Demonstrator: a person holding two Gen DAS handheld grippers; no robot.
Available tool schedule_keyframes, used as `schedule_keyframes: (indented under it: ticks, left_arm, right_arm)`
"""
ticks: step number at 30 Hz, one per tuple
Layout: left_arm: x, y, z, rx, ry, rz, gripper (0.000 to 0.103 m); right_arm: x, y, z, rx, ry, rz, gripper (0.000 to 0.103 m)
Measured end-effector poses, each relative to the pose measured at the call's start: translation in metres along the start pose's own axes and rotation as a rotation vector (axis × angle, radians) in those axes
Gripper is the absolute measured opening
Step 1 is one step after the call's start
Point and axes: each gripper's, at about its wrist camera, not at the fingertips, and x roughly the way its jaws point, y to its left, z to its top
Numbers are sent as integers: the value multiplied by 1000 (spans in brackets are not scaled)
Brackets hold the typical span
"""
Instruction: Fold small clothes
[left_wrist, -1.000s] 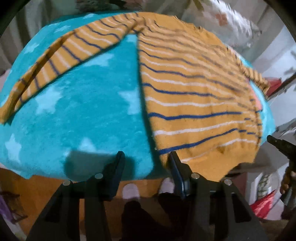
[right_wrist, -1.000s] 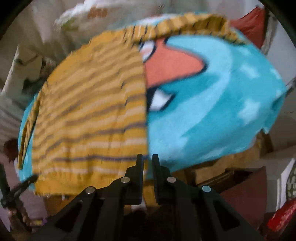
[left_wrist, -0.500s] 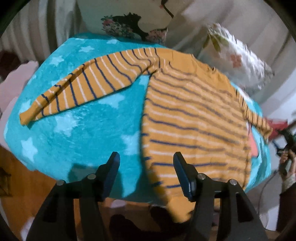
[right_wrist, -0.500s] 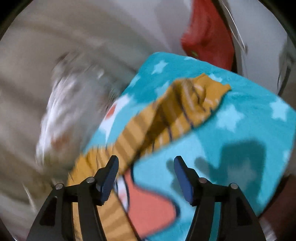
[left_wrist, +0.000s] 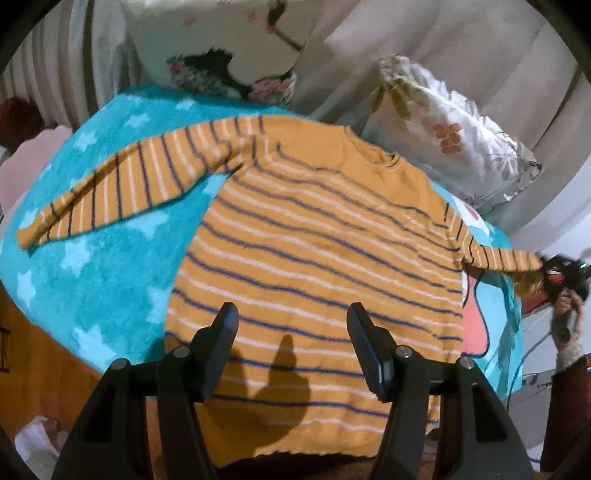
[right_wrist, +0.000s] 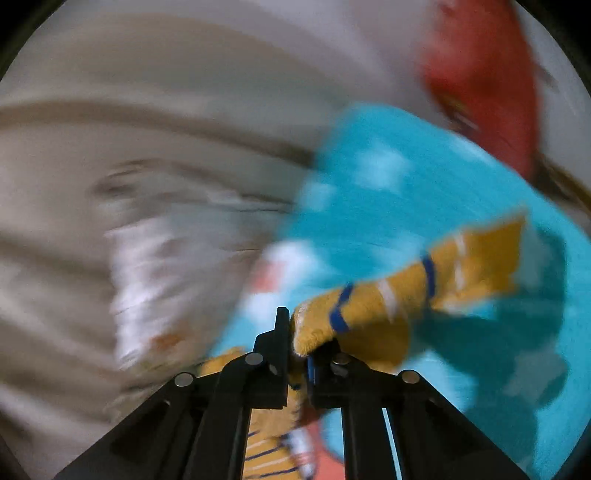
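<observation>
1. Here no container shows; the striped orange sweater (left_wrist: 317, 254) lies spread flat on a teal star blanket (left_wrist: 110, 258), with two floral pillows (left_wrist: 450, 147) behind it.
2. The left tongs (left_wrist: 291, 347) hang released, jaws wide apart, above the sweater's lower hem and not touching it.
3. One sleeve (left_wrist: 122, 188) stretches out flat to the left on the blanket.
4. The other sleeve (right_wrist: 424, 288) is lifted at the sweater's far right edge, its cuff end gripped by the right tongs (right_wrist: 297, 354), which are clenched on the knit.
5. The right wrist view is heavily blurred; a red shape (right_wrist: 491, 85) beyond the blanket cannot be identified.
</observation>
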Motion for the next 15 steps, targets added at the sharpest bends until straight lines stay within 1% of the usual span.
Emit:
schedule_keyframes:
  ticks: [2,3,5,7,8,10,11,13,14,15]
  left_arm:
    - [-1,-9,3,10,-15,-3,63]
    - [0,-12,4,12,-19,-8,66]
    - [4,-19,4,16,-17,-19,66]
    - [10,-23,1,21,0,-21,66]
    - [13,-24,0,21,11,-23,66]
    - [20,-25,-3,16,35,-27,66]
    - [23,-25,-3,12,46,-28,66]
    - [27,-26,-5,6,64,-32,66]
    - [28,-28,-6,9,69,-31,66]
    - [29,-29,-7,13,70,-28,66]
  right_arm:
    - [-20,25,-4,-83,-15,84,8]
    - [-28,29,-9,-101,-20,106,8]
    - [-39,20,-21,-110,-28,128,9]
    - [-40,-5,-40,-125,-10,58,9]
    - [-34,-27,-50,-100,24,6,9]
    - [-23,-68,-61,-28,69,-62,9]
    - [-16,-90,-66,10,87,-105,11]
    - [-12,-114,-71,47,102,-153,12]
    - [-12,-120,-73,54,101,-162,17]
    - [-14,-121,-76,44,98,-173,20]
